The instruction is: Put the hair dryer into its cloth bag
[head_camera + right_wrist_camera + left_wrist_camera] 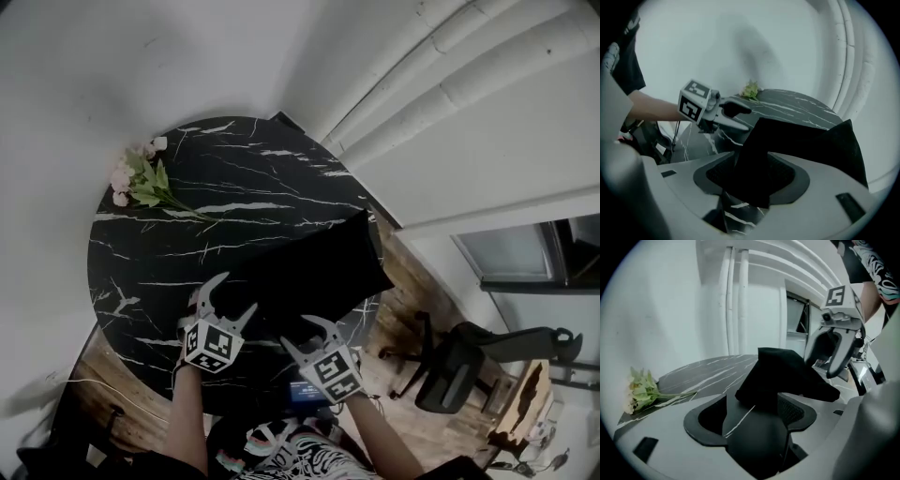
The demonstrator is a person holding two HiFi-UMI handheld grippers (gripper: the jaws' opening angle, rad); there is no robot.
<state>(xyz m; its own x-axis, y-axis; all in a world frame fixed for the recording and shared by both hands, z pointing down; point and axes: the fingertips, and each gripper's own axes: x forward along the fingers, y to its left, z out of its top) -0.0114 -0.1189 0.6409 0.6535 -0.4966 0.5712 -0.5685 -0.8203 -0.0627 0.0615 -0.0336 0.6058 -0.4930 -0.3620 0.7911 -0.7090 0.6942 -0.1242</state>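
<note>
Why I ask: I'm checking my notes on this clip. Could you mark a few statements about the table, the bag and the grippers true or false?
1. The cloth bag is black and lies on the marble table. True.
2. The flowers lie at the table's right edge in the head view. False: they lie at its left edge.
3. Both grippers are shut. False: the left gripper and the right gripper each have their jaws apart.
4. A hair dryer lies in the open on the table. False: no hair dryer can be seen.
5. In the right gripper view, a corner of the bag sits between the jaws. True.
6. An office chair stands on the floor beside the table. True.
</note>
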